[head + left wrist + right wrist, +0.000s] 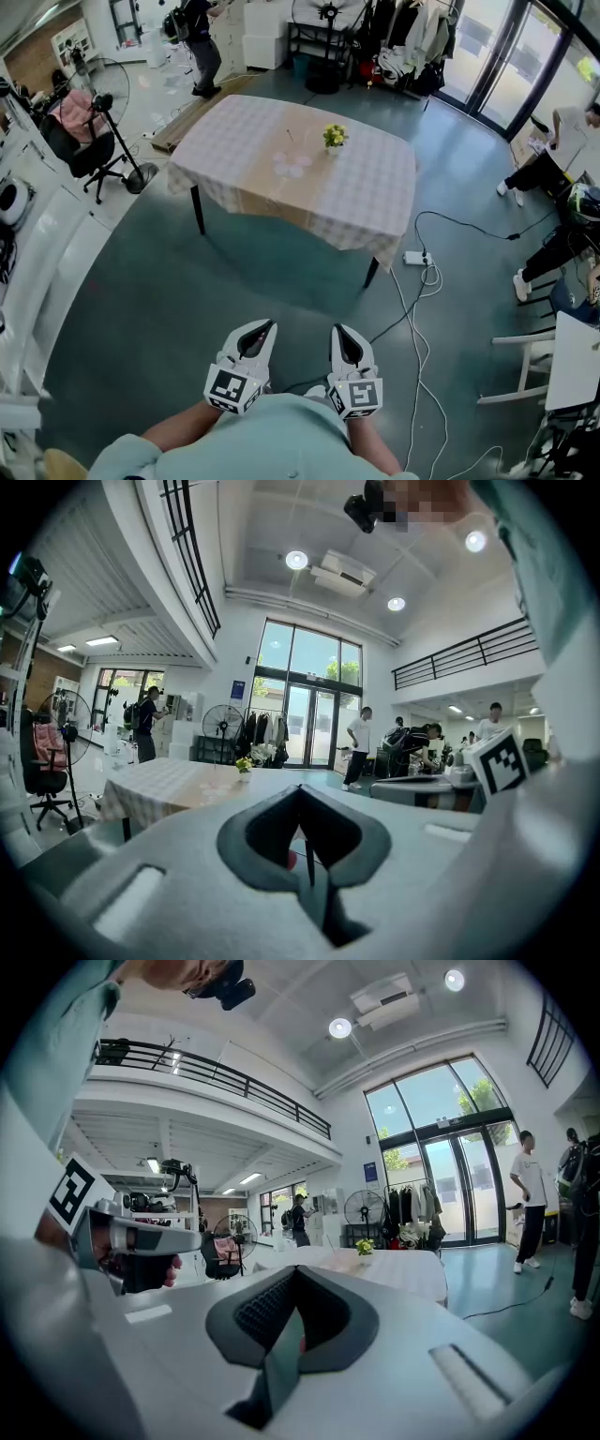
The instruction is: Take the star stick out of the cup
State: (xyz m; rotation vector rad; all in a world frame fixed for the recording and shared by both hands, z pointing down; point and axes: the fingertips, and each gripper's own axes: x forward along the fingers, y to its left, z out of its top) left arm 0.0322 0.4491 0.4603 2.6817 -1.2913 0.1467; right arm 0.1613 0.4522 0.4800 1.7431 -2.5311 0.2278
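Note:
A table with a checked cloth (366,202) stands in the middle of the room, well ahead of me. On it sit a small pot of yellow flowers (335,137) and a pale, see-through cup (292,164) with a thin stick (289,135) rising near it; any star on it is too small to make out. My left gripper (262,325) and right gripper (339,331) are held close to my body above the floor, far from the table. Both are shut and hold nothing. The table (159,780) and flowers (364,1247) also show in the gripper views.
A power strip with cables (417,257) lies on the floor right of the table. An office chair (89,150) and a standing fan (105,86) are at the left. A white chair (525,361) and seated people (553,169) are at the right.

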